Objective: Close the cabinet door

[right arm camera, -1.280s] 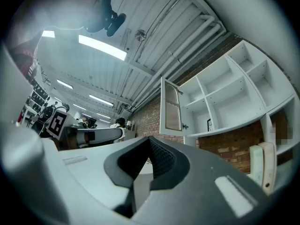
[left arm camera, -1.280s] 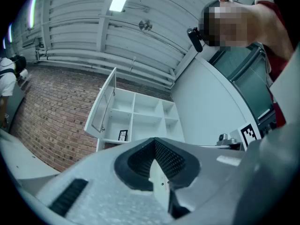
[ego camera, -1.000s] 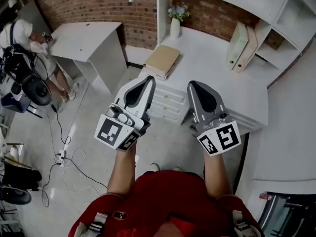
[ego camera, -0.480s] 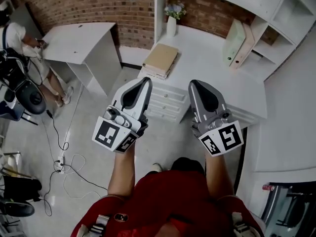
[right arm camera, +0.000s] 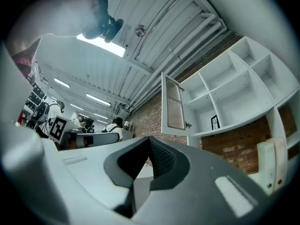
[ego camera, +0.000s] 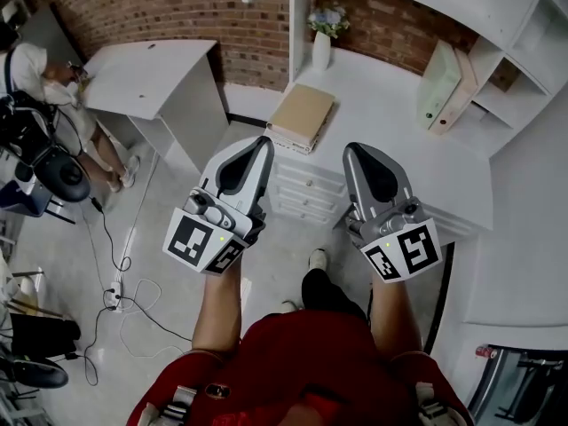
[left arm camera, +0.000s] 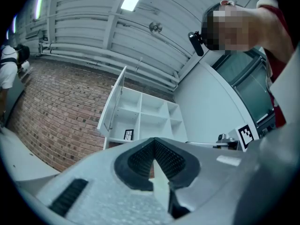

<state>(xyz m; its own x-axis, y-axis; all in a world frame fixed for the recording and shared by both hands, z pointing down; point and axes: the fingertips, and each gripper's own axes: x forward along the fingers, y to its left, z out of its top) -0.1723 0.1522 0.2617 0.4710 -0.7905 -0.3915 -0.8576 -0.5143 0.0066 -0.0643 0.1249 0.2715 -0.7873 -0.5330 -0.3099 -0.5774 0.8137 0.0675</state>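
White shelving [right arm camera: 234, 88] hangs high on the right, on a red brick wall [ego camera: 160, 3], above a white surface [ego camera: 390, 140]. The cabinet door [right arm camera: 173, 102] stands open. It is a white-framed door with a finely gridded panel, swung out from the left edge of the shelving, with bare compartments showing to its right. In the head view only its lower corner shows, at the top edge.

A person in a red top [ego camera: 293, 362] holds both tools out in front, side by side and a little apart. The left claw [ego camera: 262, 142] and the right claw [ego camera: 353, 149] point towards the far wall, over the near edge of the surface and its drawers [ego camera: 306, 189]. Each claw is closed with nothing between its jaws. Both are well apart from the door.

On the surface, a tan stack of books [ego camera: 302, 114] lies at the left corner. A white vase [ego camera: 321, 50] of pale flowers stands far back by the wall. Two upright binders [ego camera: 441, 82] lean together on the right.

To the left stands a smaller white table [ego camera: 151, 74], with another person [ego camera: 35, 69] beside it. Cables [ego camera: 115, 282] trail across the pale floor near the left.
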